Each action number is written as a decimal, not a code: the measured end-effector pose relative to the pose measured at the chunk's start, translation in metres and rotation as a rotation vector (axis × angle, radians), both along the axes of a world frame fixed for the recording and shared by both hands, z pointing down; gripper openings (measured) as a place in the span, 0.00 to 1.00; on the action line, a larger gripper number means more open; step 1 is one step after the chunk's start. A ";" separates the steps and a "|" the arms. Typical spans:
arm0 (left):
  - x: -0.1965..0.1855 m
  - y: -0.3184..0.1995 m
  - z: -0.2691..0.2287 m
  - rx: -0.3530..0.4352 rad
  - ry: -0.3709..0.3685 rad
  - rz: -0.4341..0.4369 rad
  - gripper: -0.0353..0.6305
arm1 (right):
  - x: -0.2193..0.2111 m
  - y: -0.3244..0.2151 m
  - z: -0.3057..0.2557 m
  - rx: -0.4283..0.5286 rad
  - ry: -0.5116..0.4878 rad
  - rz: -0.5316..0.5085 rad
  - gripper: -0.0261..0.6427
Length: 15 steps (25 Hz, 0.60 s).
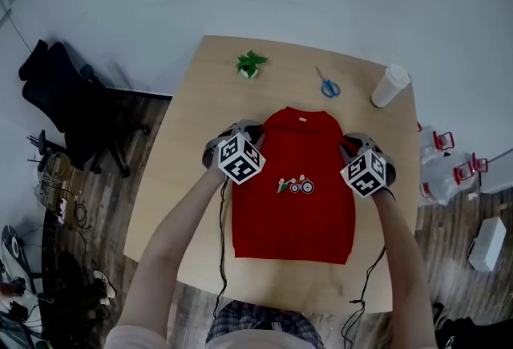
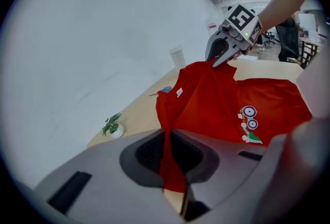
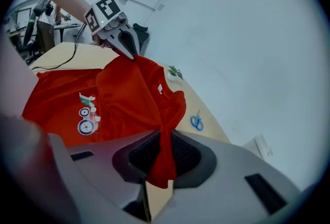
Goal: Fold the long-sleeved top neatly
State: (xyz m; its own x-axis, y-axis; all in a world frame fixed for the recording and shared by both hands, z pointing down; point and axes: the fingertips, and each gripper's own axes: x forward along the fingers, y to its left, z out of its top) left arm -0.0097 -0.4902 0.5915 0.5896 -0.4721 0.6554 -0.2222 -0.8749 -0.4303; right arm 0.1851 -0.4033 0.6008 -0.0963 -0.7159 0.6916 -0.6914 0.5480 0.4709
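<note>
A red long-sleeved top (image 1: 295,195) with a small tractor print lies on the wooden table (image 1: 200,107), its collar end lifted. My left gripper (image 1: 239,144) is shut on the top's left shoulder; red cloth (image 2: 172,164) runs pinched between its jaws. My right gripper (image 1: 357,156) is shut on the right shoulder, with a fold of red cloth (image 3: 162,158) clamped between its jaws. Each gripper shows in the other's view, the right gripper (image 2: 219,59) and the left gripper (image 3: 131,53) both holding raised fabric. The sleeves are hidden, folded under or behind the body.
Past the collar, a small potted plant (image 1: 251,63), blue scissors (image 1: 329,86) and a white paper cup (image 1: 390,85) stand on the table. A black office chair (image 1: 68,103) is on the left floor; white bottles with red handles (image 1: 441,155) sit at the right.
</note>
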 end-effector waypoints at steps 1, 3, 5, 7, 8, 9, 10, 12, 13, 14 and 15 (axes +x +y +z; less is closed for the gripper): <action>-0.003 0.009 -0.005 0.016 0.002 0.015 0.11 | -0.005 0.008 -0.005 0.015 0.008 -0.022 0.15; -0.009 0.028 -0.013 0.046 0.000 0.051 0.11 | -0.014 0.028 -0.013 0.042 0.019 -0.068 0.15; -0.016 0.049 -0.020 0.074 -0.003 0.087 0.11 | -0.023 0.050 -0.020 0.064 0.022 -0.119 0.15; -0.023 0.073 -0.025 0.091 -0.005 0.122 0.11 | -0.031 0.074 -0.026 0.079 0.021 -0.173 0.15; -0.027 0.087 -0.027 0.092 -0.005 0.138 0.11 | -0.036 0.087 -0.028 0.081 0.018 -0.199 0.15; -0.031 0.101 -0.028 0.091 -0.004 0.154 0.11 | -0.040 0.100 -0.030 0.080 0.013 -0.225 0.15; -0.035 0.114 -0.030 0.090 -0.003 0.171 0.11 | -0.044 0.113 -0.032 0.076 0.010 -0.251 0.15; -0.043 0.139 -0.033 0.093 -0.002 0.201 0.11 | -0.051 0.135 -0.035 0.065 0.010 -0.300 0.15; -0.047 0.150 -0.034 0.092 -0.003 0.213 0.11 | -0.055 0.145 -0.035 0.057 0.008 -0.322 0.15; -0.051 0.162 -0.033 0.090 -0.005 0.223 0.11 | -0.059 0.156 -0.034 0.047 0.006 -0.341 0.15; -0.054 0.174 -0.032 0.084 -0.007 0.231 0.11 | -0.063 0.166 -0.033 0.036 0.004 -0.359 0.15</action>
